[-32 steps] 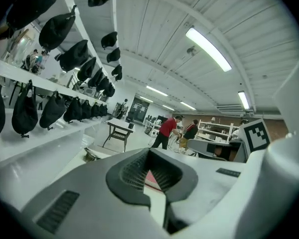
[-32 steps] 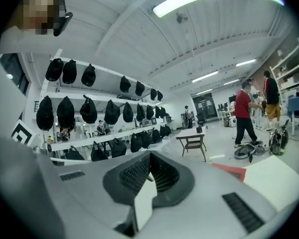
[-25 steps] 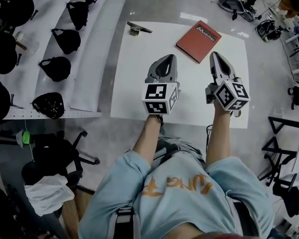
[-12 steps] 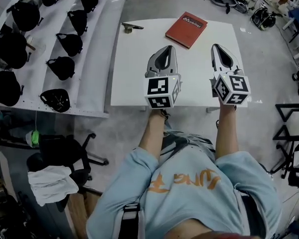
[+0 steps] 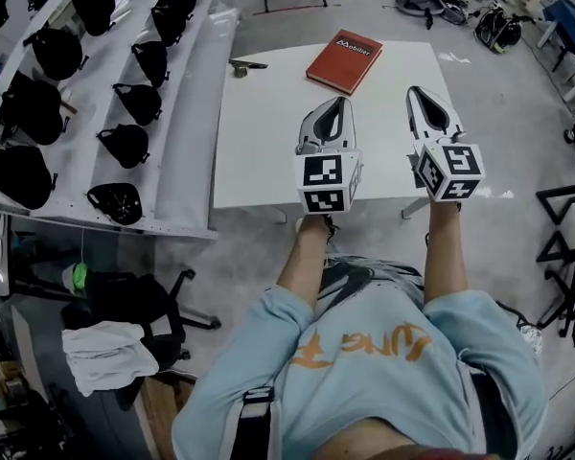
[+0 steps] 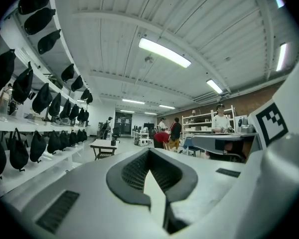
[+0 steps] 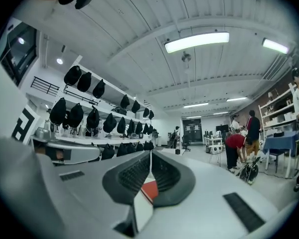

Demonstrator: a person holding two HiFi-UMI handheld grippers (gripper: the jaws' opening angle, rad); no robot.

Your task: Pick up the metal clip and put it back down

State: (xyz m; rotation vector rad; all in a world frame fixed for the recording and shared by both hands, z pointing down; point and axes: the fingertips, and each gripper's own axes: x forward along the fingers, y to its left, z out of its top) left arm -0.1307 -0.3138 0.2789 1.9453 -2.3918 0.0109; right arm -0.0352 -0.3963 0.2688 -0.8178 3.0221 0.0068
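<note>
The metal clip (image 5: 246, 64) is lying on the white table (image 5: 259, 151) at its far left corner, untouched and well apart from both grippers. A red book (image 5: 344, 61) is lying flat near the far edge, to the right of the clip. The left gripper (image 5: 338, 105) is being held over the middle of the table, its jaws clenched together with nothing between them. Only pale tabletop is showing through the hollow behind the tips. The right gripper (image 5: 421, 94) is being held beside it, over the table's right part. It too is closed tight and grasping nothing, and a patch of the red book is showing through its hollow. Both grippers are pointing away from the person, toward the far edge. Shelves (image 5: 187, 113) carrying black bags (image 5: 126, 144) are running along the table's left side.
</note>
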